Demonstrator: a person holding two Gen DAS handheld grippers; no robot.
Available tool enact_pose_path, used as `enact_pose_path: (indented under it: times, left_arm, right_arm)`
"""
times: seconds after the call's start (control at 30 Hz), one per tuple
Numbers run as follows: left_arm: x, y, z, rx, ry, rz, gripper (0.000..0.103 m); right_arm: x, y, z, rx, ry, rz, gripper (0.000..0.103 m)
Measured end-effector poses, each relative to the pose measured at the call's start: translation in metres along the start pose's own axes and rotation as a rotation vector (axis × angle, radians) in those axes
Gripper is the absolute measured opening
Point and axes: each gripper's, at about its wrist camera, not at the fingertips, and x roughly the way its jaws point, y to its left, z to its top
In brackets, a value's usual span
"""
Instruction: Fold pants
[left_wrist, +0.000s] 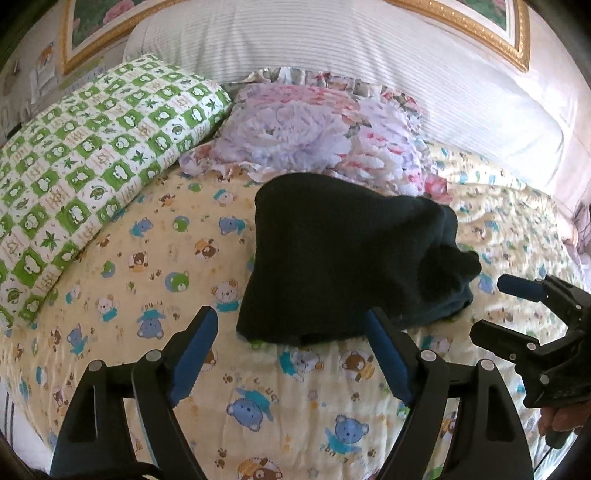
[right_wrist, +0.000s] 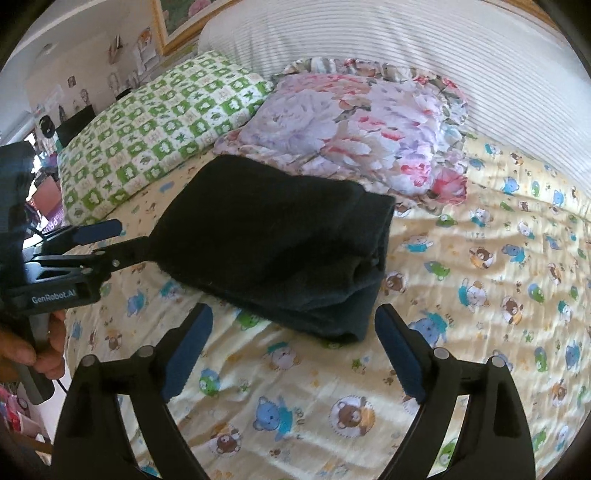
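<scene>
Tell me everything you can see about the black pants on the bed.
The black pants look like soft, fleecy knit, already folded into a thick, roughly rectangular bundle with stacked layers showing at the right end. They lie flat on the yellow bear-print bedsheet, their far edge against the floral pillow. Both the left gripper and the right gripper are open and hold nothing.

Black pants (left_wrist: 343, 258); yellow sheet (left_wrist: 147, 258) with cartoon bears; green-checked pillow (left_wrist: 92, 155) upper left; pink-lilac floral pillow (left_wrist: 314, 129).
</scene>
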Motion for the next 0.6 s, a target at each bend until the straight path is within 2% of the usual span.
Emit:
enact_pose_path:
  times: [0.37, 0.5, 0.6]
  left_arm:
    - [-0.008, 0.002, -0.006, 0.011, -0.018, 0.010, 0.082]
    - [-0.012, 0.000, -0.004, 0.034, -0.027, 0.045, 0.085]
    - [-0.009, -0.003, -0.004, 0.055, 0.006, 0.052, 0.086]
  right_arm:
    - [-0.002, 0.005, -0.003, -0.002, -0.004, -0.019, 0.091]
    - [-0.005, 0.007, -0.001, -0.011, -0.020, -0.035, 0.092]
    - [-0.009, 0.007, -0.001, -0.010, -0.034, -0.040, 0.094]
